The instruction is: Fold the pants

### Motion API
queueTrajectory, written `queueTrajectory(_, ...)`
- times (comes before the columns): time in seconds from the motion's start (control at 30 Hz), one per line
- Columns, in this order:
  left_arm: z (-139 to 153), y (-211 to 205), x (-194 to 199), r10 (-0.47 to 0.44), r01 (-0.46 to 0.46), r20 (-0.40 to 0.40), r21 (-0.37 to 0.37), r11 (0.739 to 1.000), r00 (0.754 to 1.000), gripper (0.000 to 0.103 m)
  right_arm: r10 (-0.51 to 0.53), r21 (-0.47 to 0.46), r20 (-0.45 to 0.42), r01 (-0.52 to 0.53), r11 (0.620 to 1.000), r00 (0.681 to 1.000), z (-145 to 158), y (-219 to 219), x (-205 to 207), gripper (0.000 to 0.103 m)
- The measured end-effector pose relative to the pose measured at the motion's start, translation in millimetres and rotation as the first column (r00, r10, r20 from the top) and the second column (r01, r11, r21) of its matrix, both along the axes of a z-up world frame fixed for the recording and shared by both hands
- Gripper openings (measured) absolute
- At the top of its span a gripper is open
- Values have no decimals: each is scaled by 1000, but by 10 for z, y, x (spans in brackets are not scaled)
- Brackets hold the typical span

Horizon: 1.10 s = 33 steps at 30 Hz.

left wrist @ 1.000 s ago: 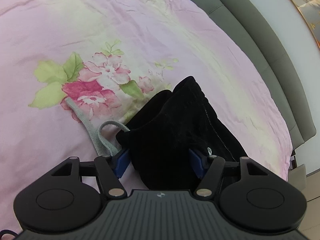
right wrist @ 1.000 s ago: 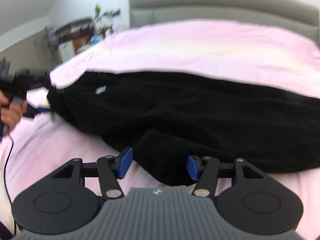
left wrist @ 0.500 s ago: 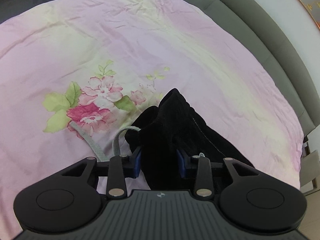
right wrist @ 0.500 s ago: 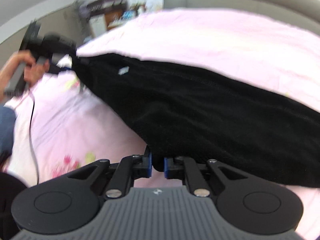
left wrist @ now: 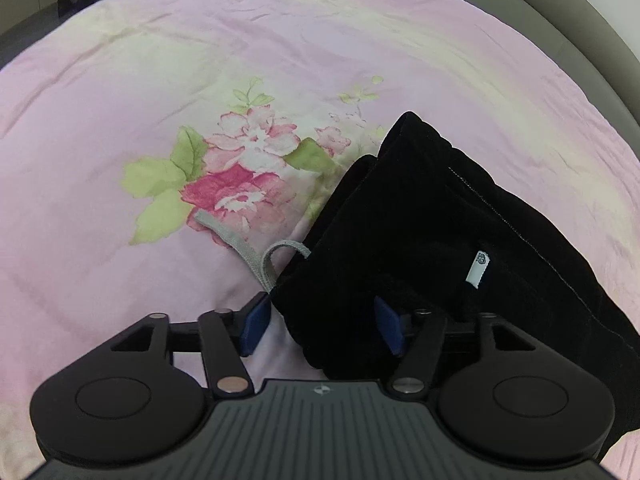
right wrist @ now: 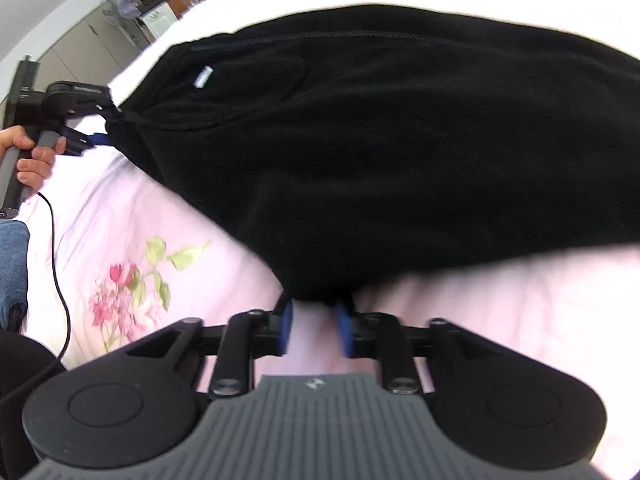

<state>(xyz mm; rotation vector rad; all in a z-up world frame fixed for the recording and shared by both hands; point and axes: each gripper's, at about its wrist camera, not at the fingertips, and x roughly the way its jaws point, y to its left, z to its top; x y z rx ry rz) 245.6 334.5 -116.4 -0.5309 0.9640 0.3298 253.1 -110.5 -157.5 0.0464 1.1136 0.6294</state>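
Two tongs at work on one pair of black pants (left wrist: 436, 240), lying on a pink bed cover (left wrist: 200, 60) with a flower print (left wrist: 240, 176).

In the left wrist view: left tongs (left wrist: 320, 324) spread wide at the bottom middle of the frame, blue pads (left wrist: 256, 326) well apart, with the waist end of the pants lying between them. No squeeze on the cloth. A grey drawstring (left wrist: 256, 256) poking out to the left of the pants, looped on the cover. A small white label (left wrist: 478, 266) on the right side of the pants.

In the right wrist view: right tongs (right wrist: 314, 328) at the bottom middle, partly shut, pads near each other, with a bit of the pants' lower edge (right wrist: 320, 298) at the tips. Hard to tell how firm the pinch is. Pants (right wrist: 400, 140) filling the upper middle and right of the frame, a bit blurred. At the far left, a hand (right wrist: 28, 160) holding the other tool.
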Motion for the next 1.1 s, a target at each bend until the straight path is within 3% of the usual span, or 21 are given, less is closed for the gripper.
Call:
queueTrajectory(0.1, 213, -68, -119, -5, 4, 20, 59, 998, 1000, 76, -17, -3, 13, 17, 1000, 1000, 80, -240, -100, 30)
queueTrajectory(0.17, 383, -164, -192, -31, 26, 50, 104, 994, 998, 76, -50, -13, 24, 50, 999, 998, 150, -440, -162, 46)
queueTrajectory(0.23, 525, -298, -233, -61, 51, 77, 126, 991, 995, 76, -85, -20, 34, 86, 996, 996, 231, -670, -189, 47)
queueTrajectory(0.33, 690, -585, -222, -126, 111, 98, 151, 982, 987, 75, -173, -53, 73, 177, 983, 982, 335, -974, -240, 65)
queueTrajectory(0.53, 819, -1310, -77, -274, 254, 104, 172, 952, 956, 74, -321, -92, 137, 335, 938, 937, 594, -1822, -136, 65)
queueTrajectory(0.6, 807, -1569, -7, -316, 295, 98, 182, 938, 944, 68, -372, -96, 151, 389, 916, 916, 664, -2145, -87, 63)
queueTrajectory(0.73, 685, -2017, 171, -371, 353, 80, 173, 919, 925, 63, -477, -97, 148, 493, 865, 866, 735, -2856, 54, 52)
queueTrajectory(0.9, 485, -2523, 403, -419, 407, 58, 145, 902, 906, 56, -605, -95, 116, 615, 783, 788, 669, -3779, 316, 44)
queueTrajectory(1.1, 309, -3274, 737, -510, 501, 29, 149, 853, 860, 56, -692, -78, 88, 698, 712, 716, 416, -4542, 673, 40)
